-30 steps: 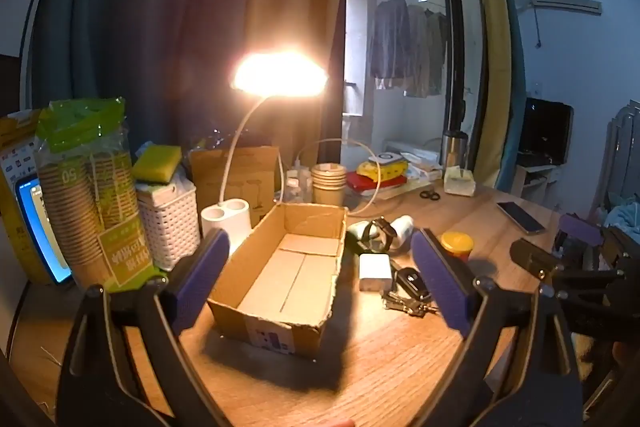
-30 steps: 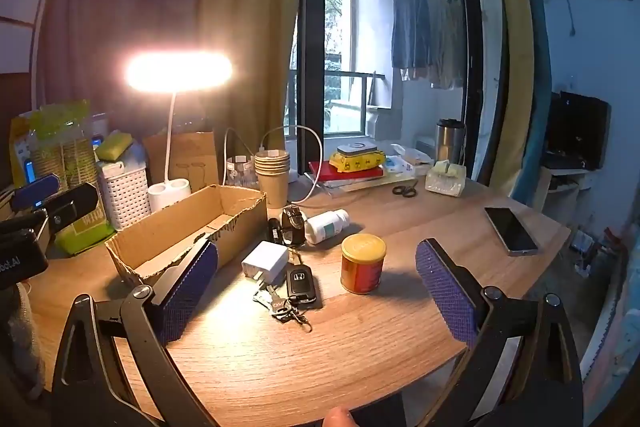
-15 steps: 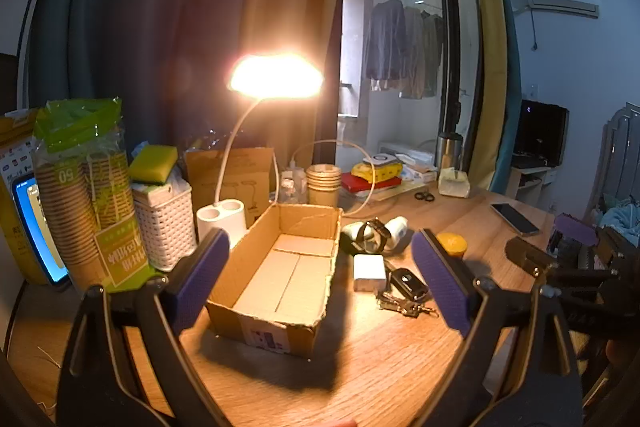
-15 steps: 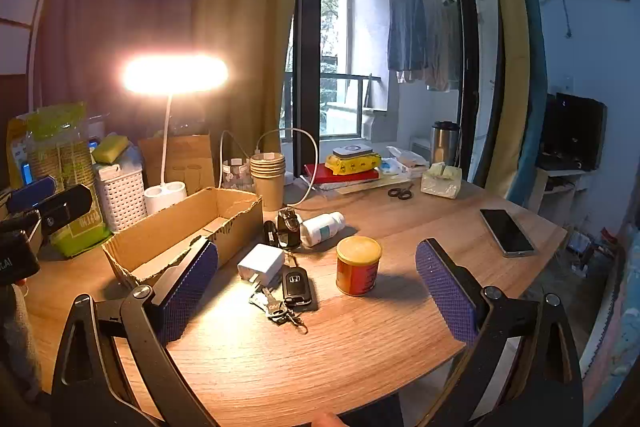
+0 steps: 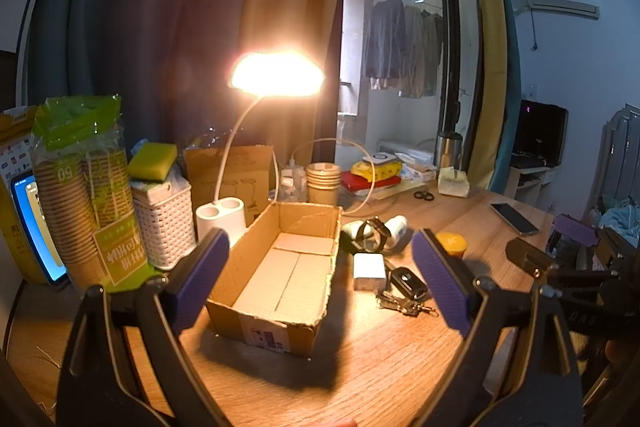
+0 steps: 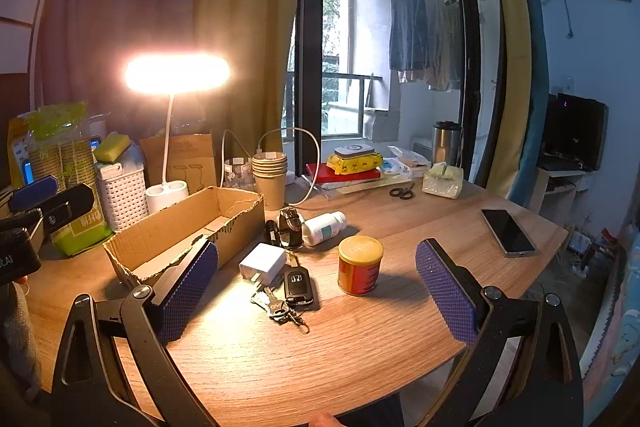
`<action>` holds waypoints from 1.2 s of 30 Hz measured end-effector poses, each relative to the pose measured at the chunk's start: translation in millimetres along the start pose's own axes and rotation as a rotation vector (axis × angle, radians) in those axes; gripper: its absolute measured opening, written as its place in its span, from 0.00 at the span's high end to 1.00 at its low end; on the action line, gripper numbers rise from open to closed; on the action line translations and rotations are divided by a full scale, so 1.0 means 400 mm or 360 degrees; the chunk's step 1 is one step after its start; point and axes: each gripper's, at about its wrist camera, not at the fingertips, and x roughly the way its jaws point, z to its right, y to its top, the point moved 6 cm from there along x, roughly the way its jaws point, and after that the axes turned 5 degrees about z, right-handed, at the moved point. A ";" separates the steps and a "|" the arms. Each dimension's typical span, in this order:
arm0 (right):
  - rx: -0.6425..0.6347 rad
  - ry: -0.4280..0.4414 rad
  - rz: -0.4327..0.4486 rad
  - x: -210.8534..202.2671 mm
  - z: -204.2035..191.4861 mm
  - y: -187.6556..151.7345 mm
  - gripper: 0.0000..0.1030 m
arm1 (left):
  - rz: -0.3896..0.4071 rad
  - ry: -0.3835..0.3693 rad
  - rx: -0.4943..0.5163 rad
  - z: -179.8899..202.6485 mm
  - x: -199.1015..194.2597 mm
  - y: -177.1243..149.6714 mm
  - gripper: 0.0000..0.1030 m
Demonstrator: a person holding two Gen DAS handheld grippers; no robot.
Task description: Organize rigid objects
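Both pairs of fingers spread wide and empty, I'd lower my right fingers (image 6: 316,287) squarely over the tin (image 6: 360,265) just ahead between them, cardboard box (image 6: 188,227) to their left.

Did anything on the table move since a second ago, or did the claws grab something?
Nothing was grabbed or moved. Both views only drifted slightly. The left claw and right claw stay open and empty; the brown cardboard box, white charger, black car key and orange tin lie where they were.
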 end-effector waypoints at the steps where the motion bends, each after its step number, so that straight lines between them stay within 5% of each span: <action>1: 0.0001 0.0000 0.0000 0.000 0.000 0.000 0.02 | -0.0001 0.0000 -0.0002 -0.001 0.000 0.000 0.09; 36: 0.0008 0.0008 0.0011 -0.002 -0.009 0.007 0.02 | -0.0015 0.0000 -0.0008 -0.003 0.003 -0.001 0.09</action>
